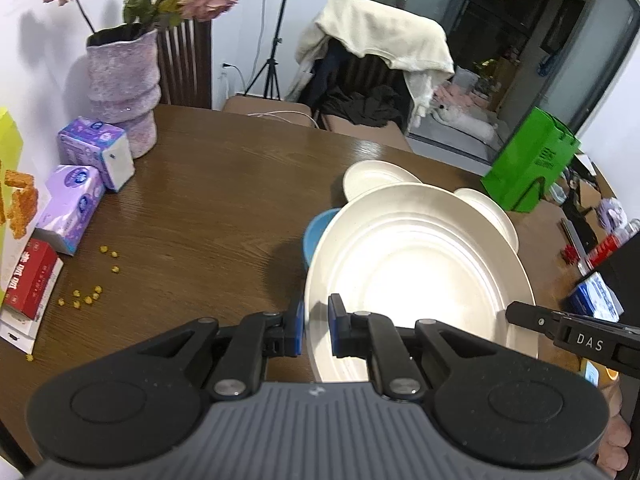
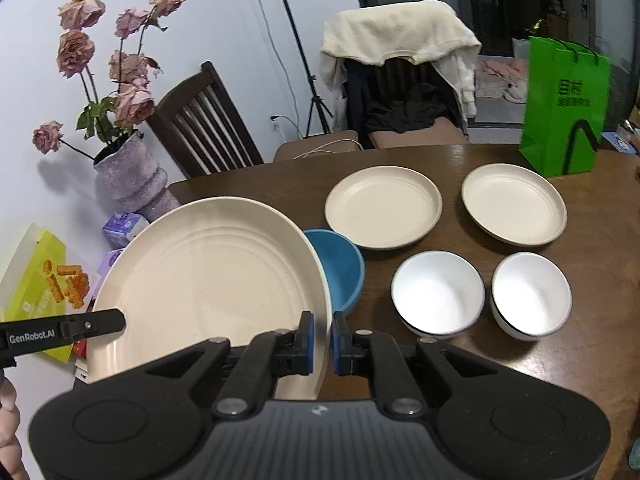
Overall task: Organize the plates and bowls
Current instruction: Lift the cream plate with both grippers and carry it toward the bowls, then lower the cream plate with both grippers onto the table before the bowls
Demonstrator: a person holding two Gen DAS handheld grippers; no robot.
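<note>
A large cream plate hangs above the brown table, held from both sides. My left gripper is shut on its left rim, and my right gripper is shut on its right rim. Partly hidden behind the plate sits a blue bowl. Two smaller cream plates lie farther back on the table. In front of them stand two white bowls. The other gripper's black finger shows at the plate's edge in each view.
A purple vase with dried roses stands at the back left, beside tissue packs, a red box and scattered yellow crumbs. A green paper bag stands at the back right. Chairs line the table's far side.
</note>
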